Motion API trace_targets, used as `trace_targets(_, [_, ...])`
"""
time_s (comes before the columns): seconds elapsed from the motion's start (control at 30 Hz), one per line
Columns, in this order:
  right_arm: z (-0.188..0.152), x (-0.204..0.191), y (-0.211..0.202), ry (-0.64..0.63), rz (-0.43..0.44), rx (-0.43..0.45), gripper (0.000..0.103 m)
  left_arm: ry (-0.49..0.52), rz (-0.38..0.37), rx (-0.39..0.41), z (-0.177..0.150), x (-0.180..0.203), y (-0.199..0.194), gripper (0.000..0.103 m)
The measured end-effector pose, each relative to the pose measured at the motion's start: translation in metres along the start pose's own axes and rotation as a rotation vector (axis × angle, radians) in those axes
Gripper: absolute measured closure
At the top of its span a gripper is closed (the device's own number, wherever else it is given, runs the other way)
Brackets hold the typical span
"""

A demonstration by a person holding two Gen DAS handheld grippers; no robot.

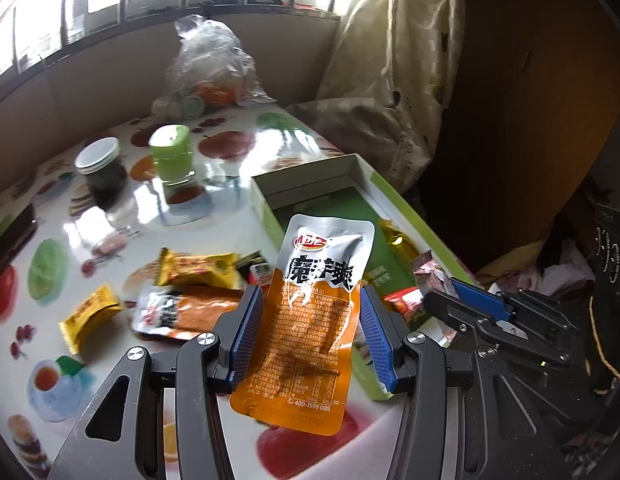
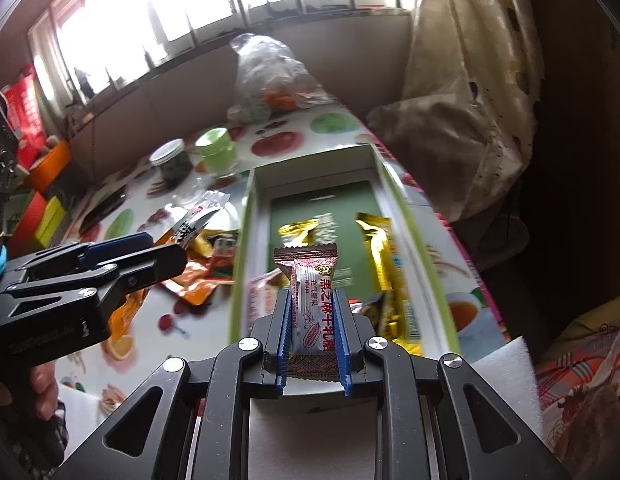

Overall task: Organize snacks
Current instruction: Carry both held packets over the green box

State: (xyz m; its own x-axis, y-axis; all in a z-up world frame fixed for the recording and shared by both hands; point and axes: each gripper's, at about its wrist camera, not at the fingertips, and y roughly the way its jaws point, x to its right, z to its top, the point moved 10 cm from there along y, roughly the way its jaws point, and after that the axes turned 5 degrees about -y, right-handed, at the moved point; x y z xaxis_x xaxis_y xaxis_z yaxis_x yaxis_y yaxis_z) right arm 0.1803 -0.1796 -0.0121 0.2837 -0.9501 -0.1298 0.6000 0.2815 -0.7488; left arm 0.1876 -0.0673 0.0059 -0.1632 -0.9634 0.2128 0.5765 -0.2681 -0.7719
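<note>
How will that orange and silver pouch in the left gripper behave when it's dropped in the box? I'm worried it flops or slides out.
The orange and silver pouch looks thin and glossy, so probably light and somewhat slippery. Clamped by the left gripper, it stands fairly flat, suggesting some stiffness. It should likely land flat in the box.

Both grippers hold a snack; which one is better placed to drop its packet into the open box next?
Right, probably. The right gripper holds the candy bar already over the box, near its front end. The left gripper holds the orange pouch over the box's left edge.
</note>
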Motion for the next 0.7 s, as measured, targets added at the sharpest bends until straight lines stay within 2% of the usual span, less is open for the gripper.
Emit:
trace_targets(0.3, [-0.002, 0.026, 0.015, 0.017, -0.055, -0.021, 0.084, -0.005, -0.023, -0.023, 0.005, 0.017, 0.024, 0.052])
trace_targets(0.7, [-0.007, 0.043, 0.029, 0.015, -0.112, -0.046, 0.084, 0.004, -0.018, -0.057, 0.001, 0.028, 0.047, 0.052])
